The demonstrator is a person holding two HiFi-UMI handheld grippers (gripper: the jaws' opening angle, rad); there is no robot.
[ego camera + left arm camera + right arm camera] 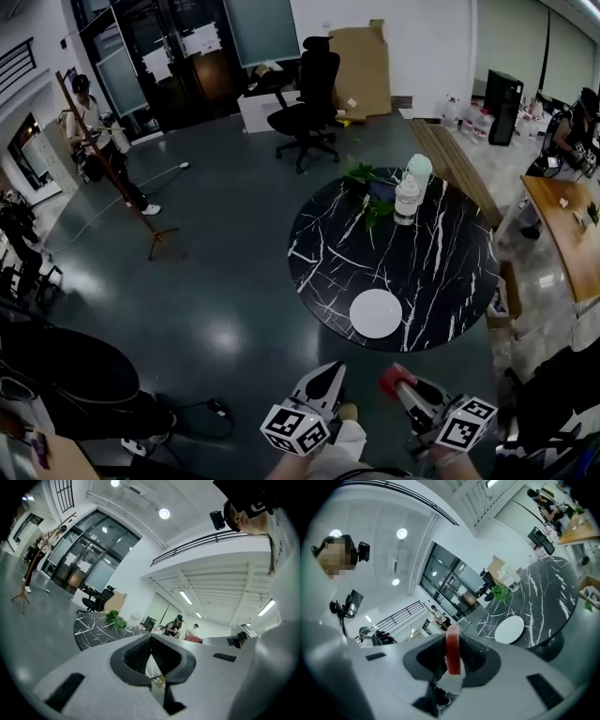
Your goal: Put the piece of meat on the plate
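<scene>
A flat red piece of meat (453, 650) is clamped edge-on between the jaws of my right gripper (453, 654); in the head view it shows as a red tip (395, 378) at the front of that gripper (401, 382). My left gripper (330, 372) is beside it at the lower middle, shut with nothing in it; in the left gripper view its pads (150, 654) meet. A round white plate (375, 313) lies empty on the near edge of the black marble table (441, 272), a short way ahead of both grippers; it also shows in the right gripper view (509, 629).
White bottles (409, 195) and a green plant (367, 192) stand at the table's far side. A black office chair (309, 98) is beyond it, a wooden coat stand (112, 173) at the left, a wooden desk (567, 230) at the right. People stand in the background.
</scene>
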